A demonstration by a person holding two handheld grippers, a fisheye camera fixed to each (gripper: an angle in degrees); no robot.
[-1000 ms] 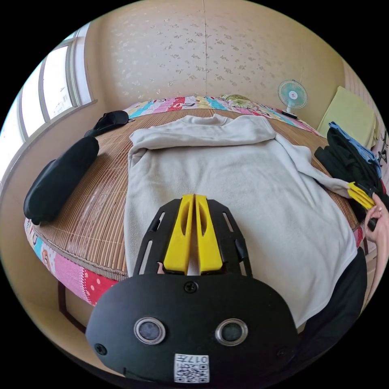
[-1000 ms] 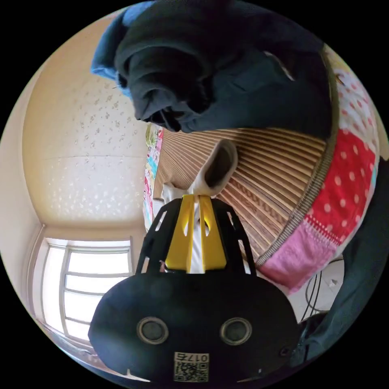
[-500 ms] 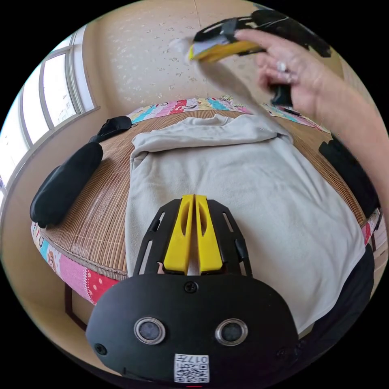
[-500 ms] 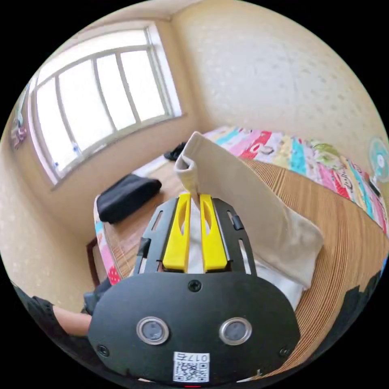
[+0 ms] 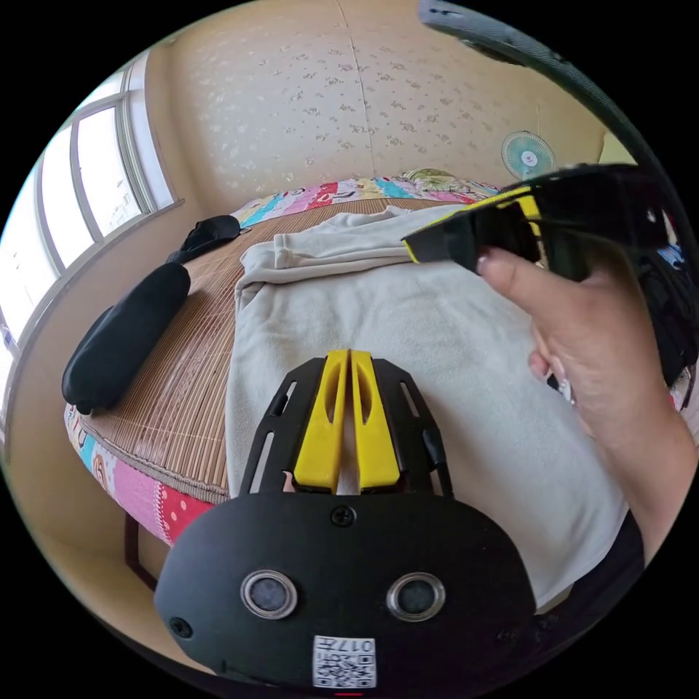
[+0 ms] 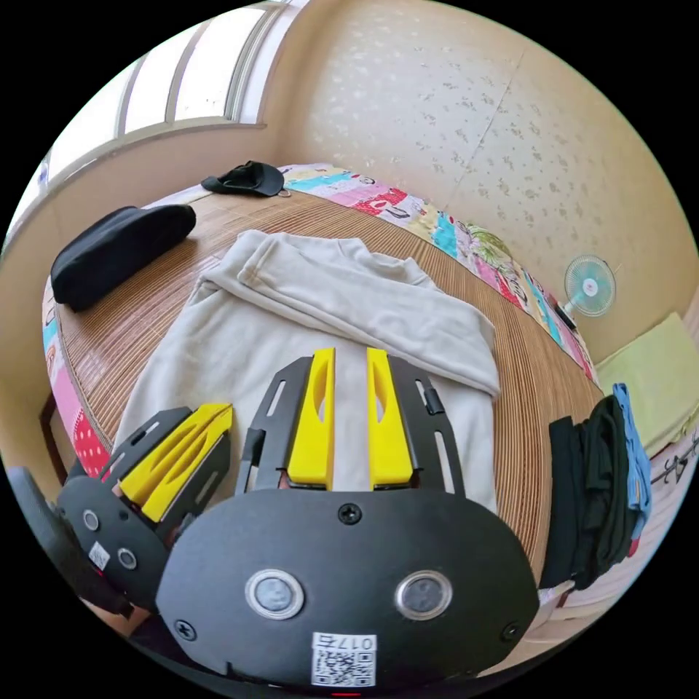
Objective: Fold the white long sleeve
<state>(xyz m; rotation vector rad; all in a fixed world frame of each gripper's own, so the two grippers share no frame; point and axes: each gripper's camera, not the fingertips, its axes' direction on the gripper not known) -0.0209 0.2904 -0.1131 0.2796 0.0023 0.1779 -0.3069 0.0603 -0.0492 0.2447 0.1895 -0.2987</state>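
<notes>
On the ribbed bamboo mat (image 6: 145, 306) of the bed, a black cushion (image 6: 116, 247) lies rounded at the left. Beside it the soft fleecy white long sleeve (image 6: 291, 306) lies flat, both sleeves folded across its chest. Over its hem the left gripper (image 5: 348, 364) hovers, yellow jaws pressed together on nothing. Next to it the right gripper (image 6: 348, 357), gripped by a hand (image 5: 597, 349), has its jaws spread apart, empty. Dark folded clothes (image 6: 597, 488) are stacked at the right edge.

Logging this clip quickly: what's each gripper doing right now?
Left gripper: fingers shut, empty, over the white long sleeve.
Right gripper: fingers open, holding nothing.
</notes>
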